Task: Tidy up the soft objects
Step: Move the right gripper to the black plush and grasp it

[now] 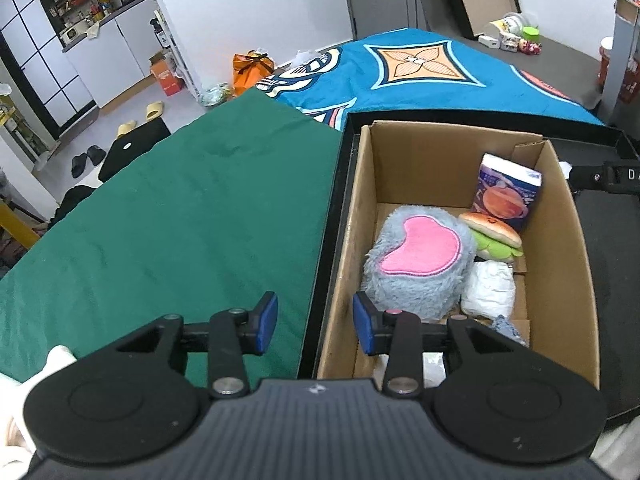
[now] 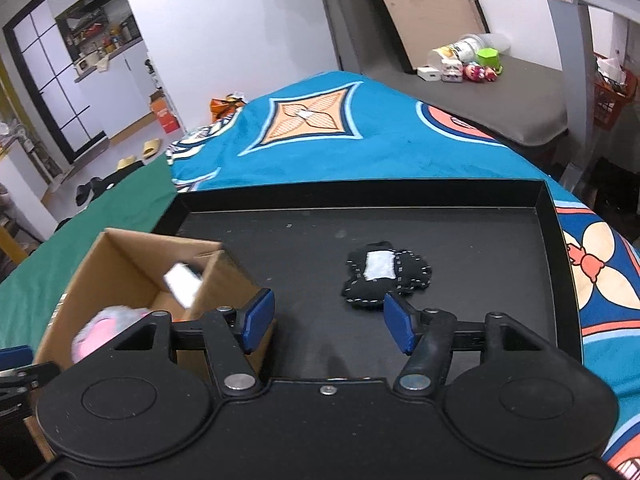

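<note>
A cardboard box (image 1: 568, 248) stands in a black tray (image 1: 332, 216). It holds a grey plush with a pink heart (image 1: 420, 260), a burger plush (image 1: 494, 236), a tissue pack (image 1: 506, 192) and a white soft bundle (image 1: 490, 290). My left gripper (image 1: 315, 326) is open and empty over the box's left wall. In the right wrist view a black stitched plush with a white patch (image 2: 384, 276) lies on the tray floor (image 2: 480, 248). My right gripper (image 2: 326, 322) is open and empty just before it. The box (image 2: 132, 264) is at its left.
A green cloth (image 1: 180, 216) covers the surface left of the tray. A blue patterned blanket (image 2: 340, 140) lies beyond it. Toys and a jar (image 2: 468, 60) sit on a grey mattress far back. Shoes and bags are on the floor at left.
</note>
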The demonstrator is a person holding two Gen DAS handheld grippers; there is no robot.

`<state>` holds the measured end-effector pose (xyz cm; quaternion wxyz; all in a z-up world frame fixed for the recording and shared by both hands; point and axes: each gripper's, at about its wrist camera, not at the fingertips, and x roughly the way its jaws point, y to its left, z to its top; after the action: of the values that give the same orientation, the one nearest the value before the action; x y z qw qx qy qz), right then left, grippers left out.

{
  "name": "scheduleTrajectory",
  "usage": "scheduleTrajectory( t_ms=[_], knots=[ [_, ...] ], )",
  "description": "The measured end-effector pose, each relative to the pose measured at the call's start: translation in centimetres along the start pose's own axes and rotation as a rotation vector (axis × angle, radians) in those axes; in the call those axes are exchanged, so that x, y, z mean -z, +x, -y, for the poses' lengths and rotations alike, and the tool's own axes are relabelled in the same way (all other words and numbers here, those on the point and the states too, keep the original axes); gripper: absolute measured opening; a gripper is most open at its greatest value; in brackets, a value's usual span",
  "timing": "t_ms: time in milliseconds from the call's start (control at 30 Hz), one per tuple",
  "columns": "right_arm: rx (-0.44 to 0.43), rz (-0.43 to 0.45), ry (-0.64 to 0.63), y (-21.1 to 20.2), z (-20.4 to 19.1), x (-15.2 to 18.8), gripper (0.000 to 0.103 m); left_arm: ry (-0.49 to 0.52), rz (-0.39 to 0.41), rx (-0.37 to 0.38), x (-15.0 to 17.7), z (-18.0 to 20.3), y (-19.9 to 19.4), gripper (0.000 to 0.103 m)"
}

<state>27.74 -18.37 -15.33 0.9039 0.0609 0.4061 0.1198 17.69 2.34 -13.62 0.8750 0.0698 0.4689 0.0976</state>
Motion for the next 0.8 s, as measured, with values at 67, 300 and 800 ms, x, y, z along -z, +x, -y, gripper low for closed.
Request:
scheduleTrajectory(
  t_ms=[67, 300, 800],
  knots=[
    [0.008, -0.001, 0.004, 0.6, 0.4, 0.0, 0.061, 0.009, -0.001, -0.013, 0.0, 0.2, 0.1, 0.040],
    [0.016, -0.002, 0.022, 2.3, 1.4, 0.1, 0.061, 0.055, -0.015, -0.050, -0.1, 1.3, 0.8, 0.040],
    [0.054, -0.014, 0.007, 4.6, 1.6, 0.4, 0.054, 0.068, -0.021, -0.061, 0.1, 1.8, 0.9, 0.040]
  ],
)
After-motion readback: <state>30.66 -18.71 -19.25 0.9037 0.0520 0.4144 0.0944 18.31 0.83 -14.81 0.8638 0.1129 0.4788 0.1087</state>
